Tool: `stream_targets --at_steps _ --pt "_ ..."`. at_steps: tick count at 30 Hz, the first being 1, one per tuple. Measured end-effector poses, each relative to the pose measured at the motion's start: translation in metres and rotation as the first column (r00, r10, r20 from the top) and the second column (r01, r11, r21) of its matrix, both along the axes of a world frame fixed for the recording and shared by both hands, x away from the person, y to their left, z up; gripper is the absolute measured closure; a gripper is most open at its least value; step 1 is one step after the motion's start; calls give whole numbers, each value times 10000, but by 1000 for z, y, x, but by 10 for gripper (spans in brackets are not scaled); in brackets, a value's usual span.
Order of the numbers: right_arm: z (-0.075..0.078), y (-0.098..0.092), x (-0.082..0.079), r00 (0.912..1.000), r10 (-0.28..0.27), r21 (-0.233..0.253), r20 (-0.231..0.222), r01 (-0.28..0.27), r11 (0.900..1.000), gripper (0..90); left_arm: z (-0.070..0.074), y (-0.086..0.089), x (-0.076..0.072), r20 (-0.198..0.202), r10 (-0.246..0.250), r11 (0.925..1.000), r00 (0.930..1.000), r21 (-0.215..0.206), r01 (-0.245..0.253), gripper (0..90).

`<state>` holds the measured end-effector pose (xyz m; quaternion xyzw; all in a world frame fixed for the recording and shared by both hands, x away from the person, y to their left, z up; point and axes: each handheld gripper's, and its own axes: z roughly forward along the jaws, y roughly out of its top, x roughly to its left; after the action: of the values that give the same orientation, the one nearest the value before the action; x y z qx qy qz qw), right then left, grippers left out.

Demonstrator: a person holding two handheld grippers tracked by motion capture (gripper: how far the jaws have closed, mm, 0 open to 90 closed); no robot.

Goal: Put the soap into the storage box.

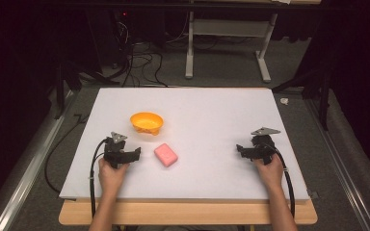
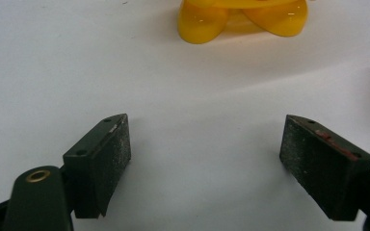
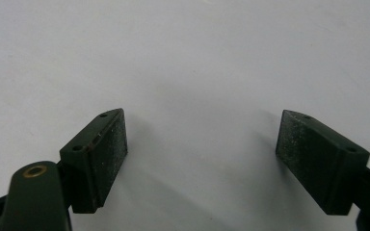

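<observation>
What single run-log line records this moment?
left gripper: open, empty | right gripper: open, empty | pink soap: on board, untouched | orange bowl: behind soap

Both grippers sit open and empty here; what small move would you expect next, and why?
Probably the left gripper shifts toward the pink block lying just beside it. Its fingers are spread wide with only bare table between them, and the orange bowl stands just beyond. The right gripper is far off.
</observation>
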<state>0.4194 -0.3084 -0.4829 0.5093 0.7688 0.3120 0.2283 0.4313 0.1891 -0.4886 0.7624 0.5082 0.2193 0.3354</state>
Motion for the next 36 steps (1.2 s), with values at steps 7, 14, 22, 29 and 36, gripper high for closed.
stream_targets --at_steps 7,14,22,29,36 --pt "0 0 0 10000 19 -33 34 -19 10000 190 0 0 0 4 1 10000 10000 0 -1 190" --pt "0 0 0 10000 7 -26 27 -7 10000 190 0 0 0 1 2 10000 10000 0 -2 191" --pt "0 0 0 10000 9 -12 19 -9 10000 190 0 0 0 -14 -4 10000 10000 5 4 190" --pt "0 0 0 10000 8 -13 19 -8 10000 189 0 0 0 -19 0 10000 10000 -2 0 190" --pt "0 0 0 10000 1 -11 -7 -1 10000 187 1 0 1 -93 -24 10000 10000 -13 24 187"
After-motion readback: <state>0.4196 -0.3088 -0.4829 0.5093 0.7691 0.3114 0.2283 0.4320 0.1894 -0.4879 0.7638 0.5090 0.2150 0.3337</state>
